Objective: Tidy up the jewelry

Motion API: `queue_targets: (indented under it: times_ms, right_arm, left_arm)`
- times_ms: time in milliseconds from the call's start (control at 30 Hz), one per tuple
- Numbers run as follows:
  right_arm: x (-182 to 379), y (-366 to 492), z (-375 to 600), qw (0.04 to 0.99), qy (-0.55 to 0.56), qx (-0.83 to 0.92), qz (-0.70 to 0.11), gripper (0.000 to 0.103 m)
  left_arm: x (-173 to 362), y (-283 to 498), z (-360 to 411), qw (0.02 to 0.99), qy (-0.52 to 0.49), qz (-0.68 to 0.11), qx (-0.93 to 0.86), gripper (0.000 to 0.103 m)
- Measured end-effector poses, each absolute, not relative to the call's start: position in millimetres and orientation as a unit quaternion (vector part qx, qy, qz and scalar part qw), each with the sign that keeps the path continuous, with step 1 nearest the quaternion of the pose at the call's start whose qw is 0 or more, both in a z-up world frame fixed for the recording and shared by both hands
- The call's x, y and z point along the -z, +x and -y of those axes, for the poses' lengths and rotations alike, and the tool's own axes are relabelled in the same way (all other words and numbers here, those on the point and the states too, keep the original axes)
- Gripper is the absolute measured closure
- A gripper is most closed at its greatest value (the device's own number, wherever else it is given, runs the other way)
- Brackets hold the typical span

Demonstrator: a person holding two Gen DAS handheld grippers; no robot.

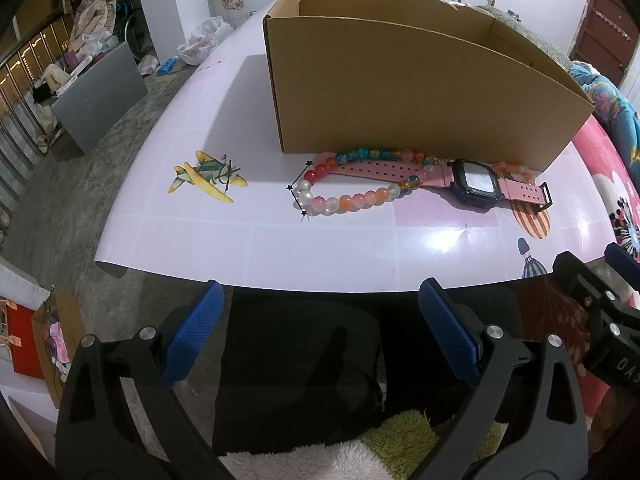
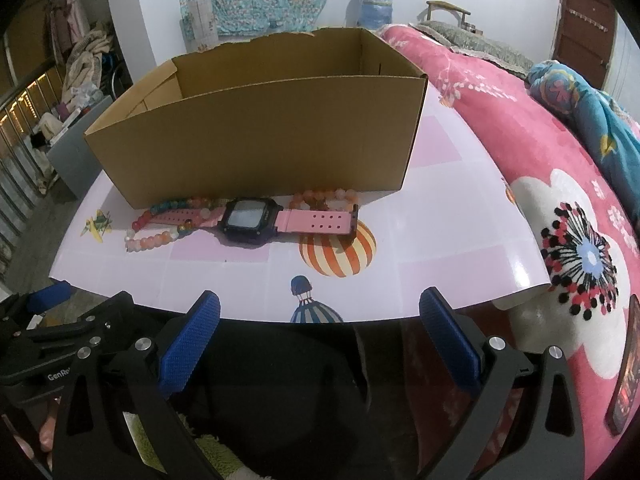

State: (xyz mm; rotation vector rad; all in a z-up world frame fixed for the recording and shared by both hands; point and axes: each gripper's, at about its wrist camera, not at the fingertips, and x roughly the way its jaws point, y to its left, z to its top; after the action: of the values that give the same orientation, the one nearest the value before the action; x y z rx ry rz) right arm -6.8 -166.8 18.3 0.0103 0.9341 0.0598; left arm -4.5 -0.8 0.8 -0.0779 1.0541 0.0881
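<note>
Both tongs, left tongs and right tongs, are hovering wide and empty off the desk edge; the pink watch and bead bracelets are lying against the open cardboard box, probably waiting to be dropped inside.

On the surface we count one open cardboard box, one pink-strapped watch and three beaded bracelets: a multicoloured one against the box, a pale pink-and-orange one in front, and an orange one behind the watch strap. We count two grippers, each with two blue pads.
</note>
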Motion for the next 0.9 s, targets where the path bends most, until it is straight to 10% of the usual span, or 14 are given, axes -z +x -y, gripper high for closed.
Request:
queue_targets:
  times_ms: [900]
  right_arm:
    - [-26,-13,171,0.911,-0.017,0.001,-0.412,0.006]
  left_arm:
    - [-3,0,-16,0.891,-0.047,-0.452,-0.007,0.008]
